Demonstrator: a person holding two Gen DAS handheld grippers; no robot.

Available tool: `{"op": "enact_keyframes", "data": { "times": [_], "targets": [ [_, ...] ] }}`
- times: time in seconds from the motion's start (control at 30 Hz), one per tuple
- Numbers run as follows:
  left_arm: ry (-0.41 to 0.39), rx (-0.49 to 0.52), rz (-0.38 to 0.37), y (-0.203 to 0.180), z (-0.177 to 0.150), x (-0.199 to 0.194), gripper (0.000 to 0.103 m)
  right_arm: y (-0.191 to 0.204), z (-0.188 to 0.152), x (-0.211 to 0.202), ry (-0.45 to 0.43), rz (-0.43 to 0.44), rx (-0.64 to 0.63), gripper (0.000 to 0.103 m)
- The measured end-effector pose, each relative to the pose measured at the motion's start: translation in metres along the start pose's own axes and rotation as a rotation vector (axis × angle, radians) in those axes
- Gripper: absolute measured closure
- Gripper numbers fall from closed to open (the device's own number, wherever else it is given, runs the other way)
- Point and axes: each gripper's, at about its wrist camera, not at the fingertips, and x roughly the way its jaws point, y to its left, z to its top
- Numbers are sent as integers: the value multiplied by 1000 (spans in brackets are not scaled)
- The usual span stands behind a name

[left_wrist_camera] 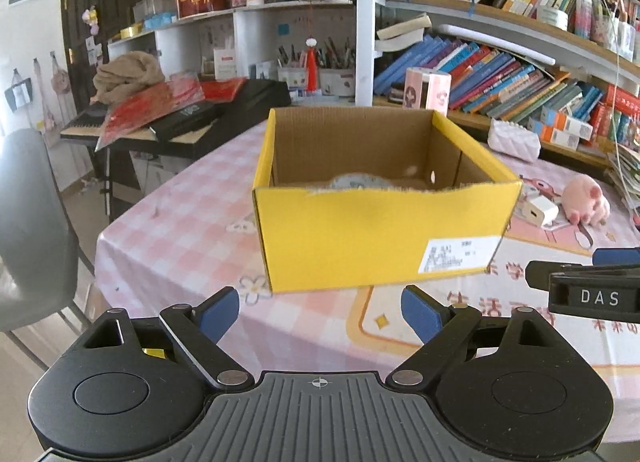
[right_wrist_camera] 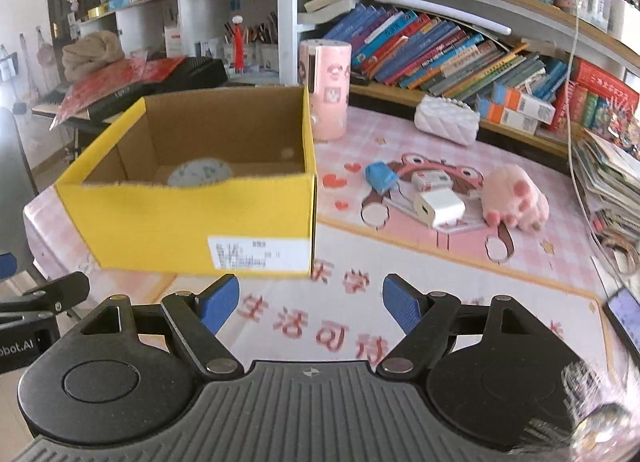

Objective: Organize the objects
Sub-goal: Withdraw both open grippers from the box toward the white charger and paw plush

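Note:
A yellow cardboard box (left_wrist_camera: 380, 230) stands open on the pink checked tablecloth; it also shows in the right wrist view (right_wrist_camera: 192, 222). A round pale patterned object (right_wrist_camera: 200, 174) lies inside it. To its right lie a white charger (right_wrist_camera: 440, 208), a blue plug (right_wrist_camera: 380, 176), a small white-red box (right_wrist_camera: 430, 180) and a pink plush paw (right_wrist_camera: 516, 196). My left gripper (left_wrist_camera: 320, 312) is open and empty in front of the box. My right gripper (right_wrist_camera: 311, 302) is open and empty, near the box's front right corner.
A pink cylinder holder (right_wrist_camera: 326, 90) stands behind the box. A white quilted pouch (right_wrist_camera: 446, 120) lies by the bookshelf (right_wrist_camera: 460, 58). A stack of books (right_wrist_camera: 612, 182) sits at the right edge. A keyboard with red packets (left_wrist_camera: 168, 114) and a grey chair (left_wrist_camera: 32, 230) are left.

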Motion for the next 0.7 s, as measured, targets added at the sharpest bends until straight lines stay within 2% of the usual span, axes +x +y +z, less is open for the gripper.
{"op": "enact_keyframes", "data": {
  "times": [0.7],
  "targets": [
    [40,61,-26,2,-32,-30,12,5,-50,-35,38,-56,76,24]
  ]
}}
